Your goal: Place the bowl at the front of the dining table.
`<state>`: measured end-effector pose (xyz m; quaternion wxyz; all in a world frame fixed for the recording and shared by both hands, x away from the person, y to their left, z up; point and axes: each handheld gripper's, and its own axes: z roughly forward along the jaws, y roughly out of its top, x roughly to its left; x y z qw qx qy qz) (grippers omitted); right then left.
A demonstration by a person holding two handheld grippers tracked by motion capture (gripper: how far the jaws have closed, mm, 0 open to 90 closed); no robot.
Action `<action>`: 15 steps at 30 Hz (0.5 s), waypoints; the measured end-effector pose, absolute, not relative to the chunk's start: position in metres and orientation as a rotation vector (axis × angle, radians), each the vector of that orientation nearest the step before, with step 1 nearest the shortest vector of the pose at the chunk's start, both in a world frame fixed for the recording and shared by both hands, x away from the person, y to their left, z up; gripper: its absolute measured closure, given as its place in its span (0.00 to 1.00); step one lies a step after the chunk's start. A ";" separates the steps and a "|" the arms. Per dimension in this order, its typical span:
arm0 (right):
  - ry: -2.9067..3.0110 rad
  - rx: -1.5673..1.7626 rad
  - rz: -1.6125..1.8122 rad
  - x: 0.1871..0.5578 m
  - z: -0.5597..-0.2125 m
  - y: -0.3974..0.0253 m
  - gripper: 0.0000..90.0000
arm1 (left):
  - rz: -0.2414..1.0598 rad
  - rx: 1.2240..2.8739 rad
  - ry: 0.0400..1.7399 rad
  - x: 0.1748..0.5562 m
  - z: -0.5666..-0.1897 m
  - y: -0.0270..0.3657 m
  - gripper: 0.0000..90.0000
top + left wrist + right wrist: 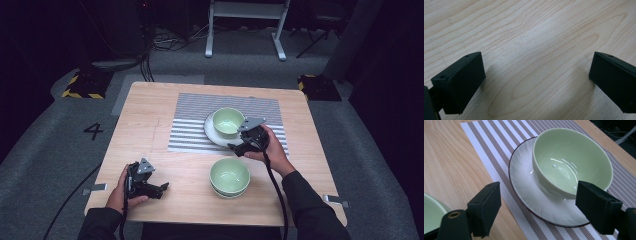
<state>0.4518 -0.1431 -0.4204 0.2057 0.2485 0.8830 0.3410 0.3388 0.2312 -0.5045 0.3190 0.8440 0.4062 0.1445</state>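
A pale green bowl [228, 120] [571, 162] stands on a white plate [212, 132] [524, 182] with a dark rim, on a striped placemat [190, 125] [496, 152]. My right gripper [239, 145] [539, 202] hovers just in front of the plate, open, with nothing between its jaws. Nearer the front edge sits a stack of green bowls [229, 177], whose rim [431, 207] shows at the left of the right gripper view. My left gripper [162, 189] [536, 82] is low over the bare wood at the front left, open and holding nothing.
The wooden table [145, 135] ends close behind the placemat. Beyond it are a grey floor, cables [147, 65], two black-and-yellow floor blocks [82, 85] and a white frame's legs [245, 30]. Tape tabs [95, 189] stick out at the front corners.
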 end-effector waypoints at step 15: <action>2.435 0.687 0.962 0.439 -0.418 -0.168 0.23 | 0.380 2.220 1.068 0.339 -0.504 0.231 0.00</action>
